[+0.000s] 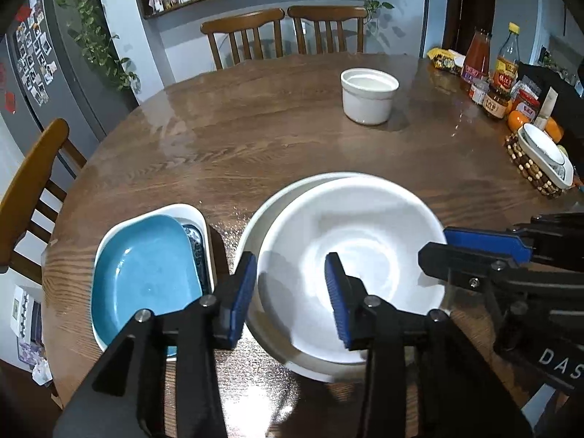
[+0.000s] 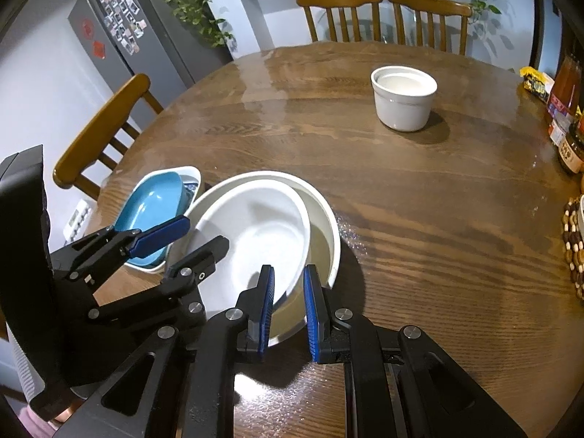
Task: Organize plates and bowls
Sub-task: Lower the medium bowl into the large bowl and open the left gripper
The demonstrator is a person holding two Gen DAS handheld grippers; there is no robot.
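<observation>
Two nested glossy round bowls

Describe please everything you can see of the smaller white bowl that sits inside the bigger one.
The smaller white bowl is round, smooth and glossy, likely ceramic, and looks empty. It lies tilted inside the larger white bowl, shifted toward the blue dish, near the table edge. The right gripper has its jaws astride the near rim, one inside, one outside; contact is unclear. The left gripper straddles the opposite rim, jaws open.
</observation>
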